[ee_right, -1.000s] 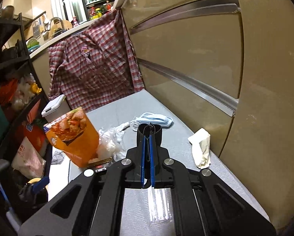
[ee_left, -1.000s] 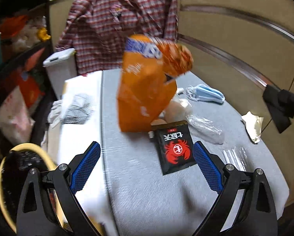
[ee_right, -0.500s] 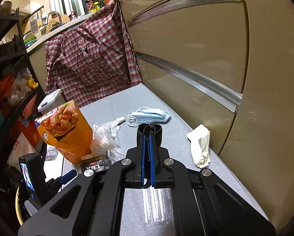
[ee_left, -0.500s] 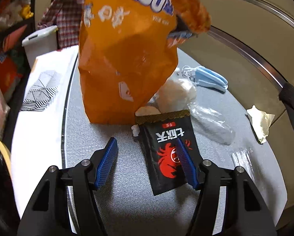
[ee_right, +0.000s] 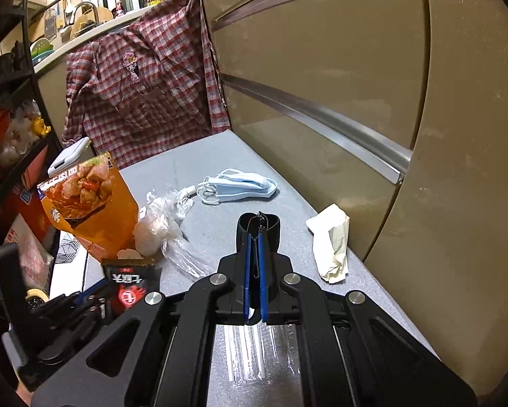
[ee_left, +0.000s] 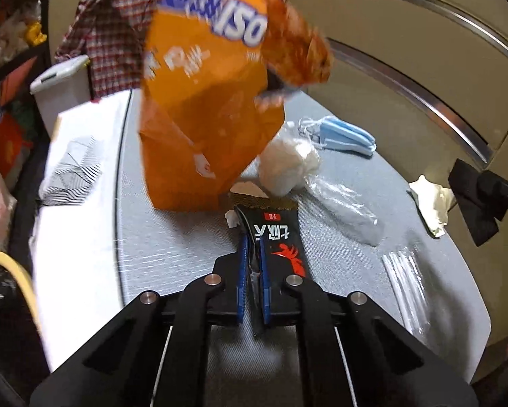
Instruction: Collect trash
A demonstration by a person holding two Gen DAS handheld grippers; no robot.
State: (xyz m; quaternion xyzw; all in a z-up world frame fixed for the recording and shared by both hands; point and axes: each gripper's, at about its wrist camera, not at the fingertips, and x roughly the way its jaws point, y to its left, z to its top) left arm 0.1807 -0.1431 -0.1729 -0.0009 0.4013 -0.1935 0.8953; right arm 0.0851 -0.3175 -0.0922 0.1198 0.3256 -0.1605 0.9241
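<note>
- Left tool (ee_left: 252, 254) pinched onto left edge of flat black foil sachet with red crab print (ee_left: 279, 237), near end of sachet between blue pads, far end on grey woven table (ee_left: 172, 237).
- Tall orange snack pouch (ee_left: 199, 129) upright just behind sachet, blurred.
- Crumpled clear plastic bag with white lump (ee_left: 289, 162) beside pouch, right of it.
- Light blue face mask (ee_right: 243, 186) farther back, near beige wall panel.
- Crumpled cream paper wrapper (ee_right: 332, 240) at right table edge.
- Right tool (ee_right: 255, 247) pressed together, thin black strap with small metal ring (ee_right: 259, 227) caught between its tips.
- Clear sleeve of white straws (ee_right: 250, 352) flat beneath right tool.
</note>
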